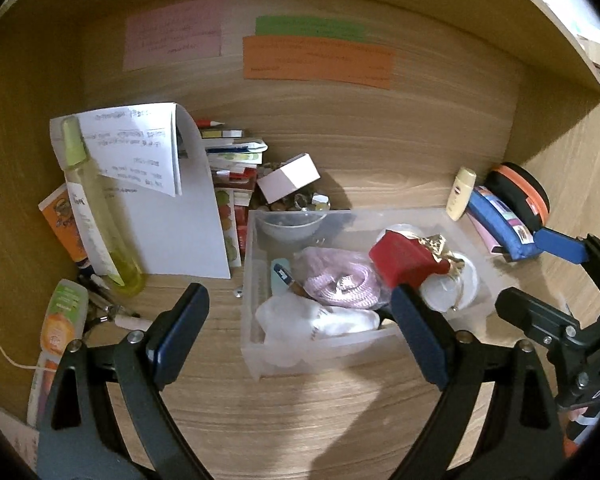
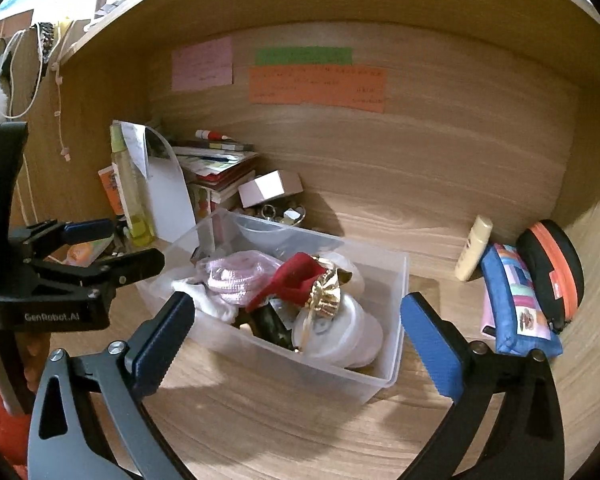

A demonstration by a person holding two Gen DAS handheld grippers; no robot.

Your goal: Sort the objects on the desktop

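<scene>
Both sets of jaws stand wide with nothing between them, so this looks like a pause between placements: the left gripper (image 1: 300, 336) and the right gripper (image 2: 296, 340) hang over the near edge of the clear plastic bin (image 1: 256, 240), which sits mid-surface and already holds a pink coiled cord (image 1: 340, 280), a red box (image 1: 400, 258), a gold wrapper (image 2: 326, 290), white cloth (image 1: 320, 318) and round white lids (image 2: 340, 332). Loose things remain: at 9 o'clock of the bin a tall yellow-green spray bottle (image 1: 96, 216) leans on white papers (image 1: 172, 220), with an orange tube (image 1: 62, 314) nearer; at 12 o'clock a small pink box (image 1: 288, 178) over trinkets; at 2 o'clock a cream bottle (image 1: 460, 194), a blue pouch (image 2: 516, 304) and a black case with an orange zip (image 2: 552, 268). The next move likely calls for choosing one of these and squaring the jaws to it. On the back wall, pink (image 1: 172, 36), green (image 1: 312, 26) and orange (image 1: 316, 62) notes carry handwriting too blurred to read. "GenRobot.AI" is printed on the left gripper's body in the right wrist view.
</scene>
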